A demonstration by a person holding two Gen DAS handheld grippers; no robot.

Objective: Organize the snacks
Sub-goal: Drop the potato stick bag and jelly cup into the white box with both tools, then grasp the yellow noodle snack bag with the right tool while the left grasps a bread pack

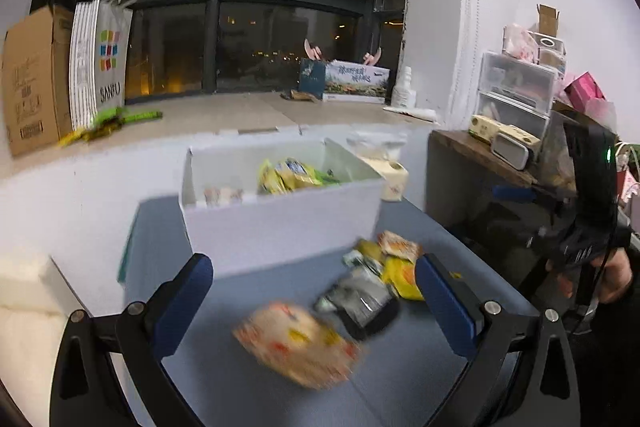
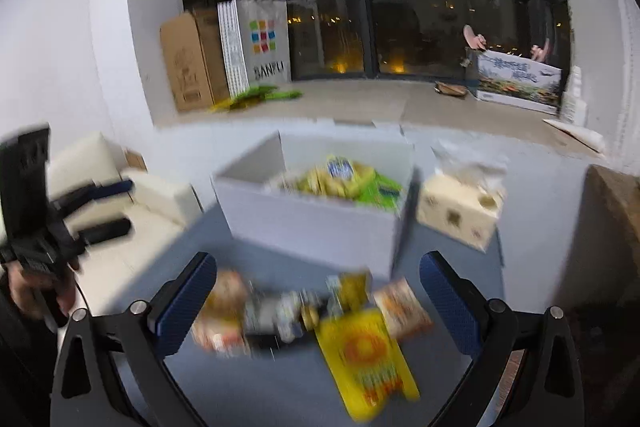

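A white box (image 1: 280,223) (image 2: 312,227) stands at the back of the blue-grey table (image 1: 400,379) with yellow and green snack packets (image 1: 292,179) (image 2: 348,183) inside. In front of it lies a loose pile: a tan round-pattern packet (image 1: 296,343) (image 2: 224,315), a dark silver packet (image 1: 360,299) (image 2: 276,315), a yellow packet (image 1: 400,275) (image 2: 368,351) and an orange packet (image 1: 400,245) (image 2: 402,307). My left gripper (image 1: 314,299) hangs open above the pile, empty. My right gripper (image 2: 316,303) is open over it too, also visible at the right (image 1: 588,195).
A cream tissue box (image 2: 460,211) (image 1: 394,179) sits right of the white box. A wooden side table (image 1: 480,155) with clutter and clear drawers (image 1: 516,87) stands at the right. A cream cushion (image 2: 132,195) lies left. Cardboard boxes and a bag (image 1: 108,55) line the window ledge.
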